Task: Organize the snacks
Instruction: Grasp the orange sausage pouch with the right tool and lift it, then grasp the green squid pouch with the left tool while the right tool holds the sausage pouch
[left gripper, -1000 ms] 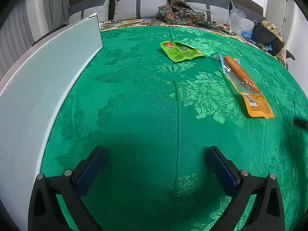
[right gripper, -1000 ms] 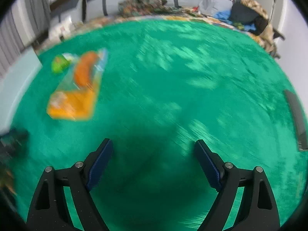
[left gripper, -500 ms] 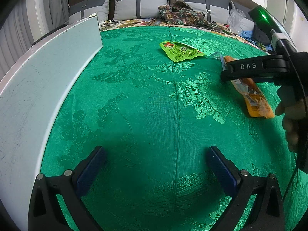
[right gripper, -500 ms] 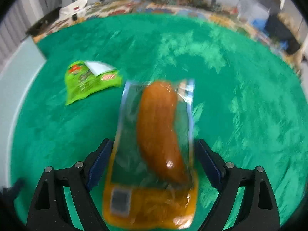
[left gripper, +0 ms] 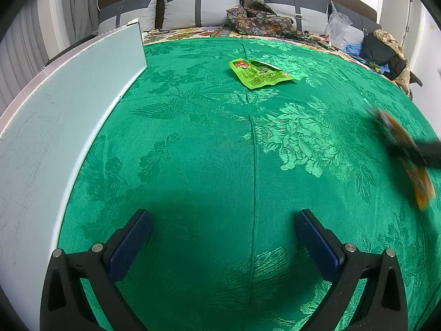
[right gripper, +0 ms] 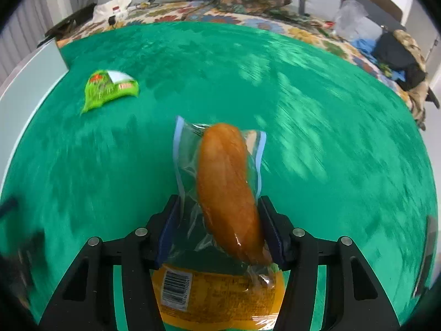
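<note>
right now the right gripper (right gripper: 219, 230) has its fingers (right gripper: 168, 230) pressed in on the sausage packet (right gripper: 226, 193), a clear wrap with an orange-brown sausage inside and a yellow-orange label end with a barcode lying nearest the camera. the packet points away along the fingers, over the green cloth (right gripper: 317, 110); whether it is lifted or touching the cloth cannot be told. in the left wrist view the same packet (left gripper: 413, 171) shows as a blurred orange streak at the far right edge. the left gripper (left gripper: 223, 237) hangs over the near part of the cloth with its fingers (left gripper: 129, 241) spread wide and nothing between them. the green snack packet (left gripper: 259, 73) lies flat on the cloth, far from both grippers and toward the pillows (left gripper: 201, 8). a pale white board (left gripper: 69, 104) runs along the left edge of the cloth.
</note>
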A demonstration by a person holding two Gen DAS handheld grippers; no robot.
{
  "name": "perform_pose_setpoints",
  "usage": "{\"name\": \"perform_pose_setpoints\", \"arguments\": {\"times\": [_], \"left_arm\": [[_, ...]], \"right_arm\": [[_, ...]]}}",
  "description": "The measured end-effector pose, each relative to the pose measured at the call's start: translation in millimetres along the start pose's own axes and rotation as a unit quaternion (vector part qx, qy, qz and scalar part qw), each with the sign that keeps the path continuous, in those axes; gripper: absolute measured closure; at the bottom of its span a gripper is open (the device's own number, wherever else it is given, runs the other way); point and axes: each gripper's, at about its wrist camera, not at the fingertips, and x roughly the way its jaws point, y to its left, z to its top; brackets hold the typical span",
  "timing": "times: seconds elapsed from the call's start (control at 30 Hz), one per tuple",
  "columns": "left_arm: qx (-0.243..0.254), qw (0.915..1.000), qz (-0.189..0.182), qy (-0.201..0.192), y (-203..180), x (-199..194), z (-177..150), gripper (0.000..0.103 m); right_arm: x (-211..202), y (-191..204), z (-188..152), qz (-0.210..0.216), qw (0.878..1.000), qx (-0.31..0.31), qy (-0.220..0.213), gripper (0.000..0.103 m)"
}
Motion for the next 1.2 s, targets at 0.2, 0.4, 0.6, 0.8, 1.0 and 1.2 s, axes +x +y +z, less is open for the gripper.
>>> {"name": "perform_pose_setpoints", "arguments": {"times": [0.2, 0.4, 0.6, 0.8, 1.0, 1.2], "left_arm": [[0.019, 0.9985, -0.036, 0.037, -3.2, 8.4, 19.8, 0.000], [0.138, 0.9784, -0.131, 0.081, -31.2, 35.3, 110.2, 0.000], [0.174, 0.9702, -0.132, 0.105, -39.3, 84.4, 195.9, 0.000], [0.270, 0.9423, -0.141, 0.139, -70.5, 123.5, 207.2, 0.000], [0.243, 0.9506, -0.130, 0.143, -63.4, 152.8, 225.2, 0.000], [0.237, 0.9570, -0.139, 0.094, -61.7, 128.7, 214.9, 0.048]], "right_arm": [[-31.9, -17.7, -74.7, -0.007, 0.998, 0.016, -0.058, 0.041], [-34.7, -17.8, -83.1, -0.007, 0.996, 0.026, -0.089, 0.039], [-33.7, -20.6, -85.7, 0.002, 0.996, 0.033, -0.088, 0.038], [-33.8, -20.5, -85.7, 0.003, 0.996, 0.034, -0.088, 0.038], [-33.9, -20.4, -85.7, 0.003, 0.996, 0.034, -0.088, 0.037], [-33.2, -20.1, -85.4, 0.003, 0.996, 0.034, -0.088, 0.037]]}}
